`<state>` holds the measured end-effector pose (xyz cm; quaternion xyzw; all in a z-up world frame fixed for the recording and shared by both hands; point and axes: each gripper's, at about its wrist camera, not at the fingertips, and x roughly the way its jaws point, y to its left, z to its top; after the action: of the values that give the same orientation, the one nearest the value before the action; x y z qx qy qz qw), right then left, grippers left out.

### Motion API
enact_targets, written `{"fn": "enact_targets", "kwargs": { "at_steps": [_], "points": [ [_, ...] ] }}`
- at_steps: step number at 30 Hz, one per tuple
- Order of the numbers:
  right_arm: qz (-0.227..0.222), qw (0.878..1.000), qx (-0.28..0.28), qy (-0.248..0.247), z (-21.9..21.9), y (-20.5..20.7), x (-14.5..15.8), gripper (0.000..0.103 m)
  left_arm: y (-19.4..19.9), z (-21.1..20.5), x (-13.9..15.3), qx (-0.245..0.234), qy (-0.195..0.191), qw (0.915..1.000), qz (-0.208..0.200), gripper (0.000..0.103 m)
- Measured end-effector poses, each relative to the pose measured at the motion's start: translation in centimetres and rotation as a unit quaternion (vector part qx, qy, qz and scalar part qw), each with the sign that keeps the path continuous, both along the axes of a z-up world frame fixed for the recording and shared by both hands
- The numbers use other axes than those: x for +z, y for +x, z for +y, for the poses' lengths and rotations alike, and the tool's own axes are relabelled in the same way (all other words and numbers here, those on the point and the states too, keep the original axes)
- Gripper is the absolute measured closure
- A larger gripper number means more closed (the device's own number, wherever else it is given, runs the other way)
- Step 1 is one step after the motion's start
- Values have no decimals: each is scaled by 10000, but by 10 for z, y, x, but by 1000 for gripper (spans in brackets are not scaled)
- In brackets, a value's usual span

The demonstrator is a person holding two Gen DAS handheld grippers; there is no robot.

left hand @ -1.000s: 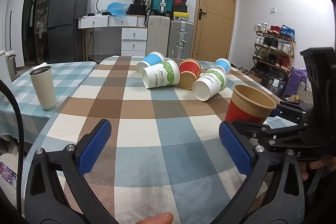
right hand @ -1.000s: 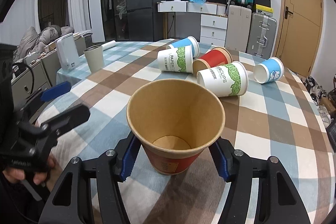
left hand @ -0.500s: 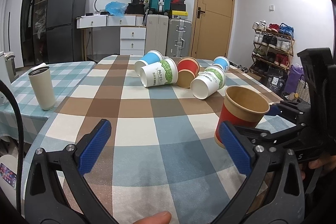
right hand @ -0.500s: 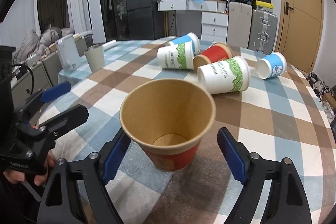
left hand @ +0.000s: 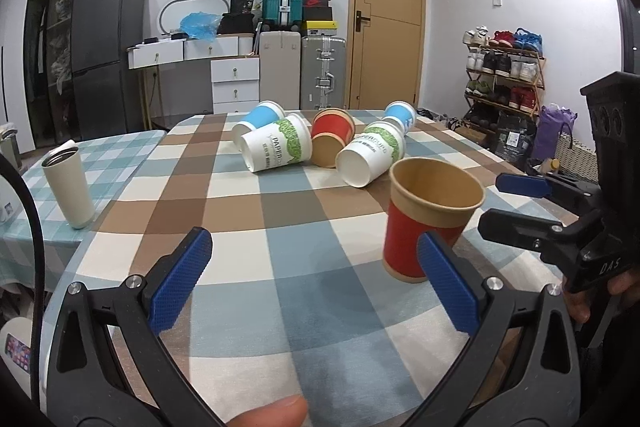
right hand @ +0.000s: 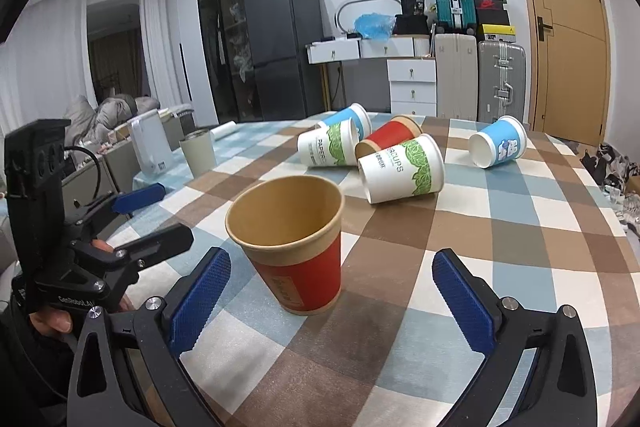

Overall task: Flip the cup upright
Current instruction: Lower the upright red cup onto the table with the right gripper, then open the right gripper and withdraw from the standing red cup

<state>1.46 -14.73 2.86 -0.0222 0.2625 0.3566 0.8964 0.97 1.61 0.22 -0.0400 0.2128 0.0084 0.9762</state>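
Note:
A red paper cup with a brown rim [right hand: 298,247] stands upright on the checked tablecloth [right hand: 520,219]; it also shows in the left wrist view [left hand: 424,223]. My right gripper [right hand: 332,299] is open, its blue pads apart on either side of the cup and drawn back from it. My left gripper [left hand: 312,283] is open and empty, left of the cup. Several more paper cups lie on their sides farther back: a white and green one [right hand: 400,167], another white and green one [right hand: 328,149], a red one [right hand: 388,137] and two blue ones [right hand: 498,147] [right hand: 352,117].
A beige tumbler [left hand: 70,189] stands upright on the lower side table at the left. Suitcases, drawers and a door stand behind the table. A shoe rack [left hand: 504,67] stands at the right. The table edge runs close on the right.
My right gripper set the red cup down upright, opened and drew back from it. My left gripper stayed open and shifted slightly.

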Motion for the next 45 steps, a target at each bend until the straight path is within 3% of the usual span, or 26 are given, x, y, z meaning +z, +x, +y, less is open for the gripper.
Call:
{"fn": "enact_targets", "kwargs": {
  "at_steps": [13,21,45],
  "points": [
    [-21,9992,-11,410,-21,-4,1,0,6,-24,-5,-207,190,9996,-28,1],
    [-75,9991,55,413,-20,-7,1,0,5,-16,-7,-119,22,9999,-55,1],
    [-128,9993,207,270,-13,-13,0,0,2,-13,-7,-85,30,9999,-81,1]
  ]
}}
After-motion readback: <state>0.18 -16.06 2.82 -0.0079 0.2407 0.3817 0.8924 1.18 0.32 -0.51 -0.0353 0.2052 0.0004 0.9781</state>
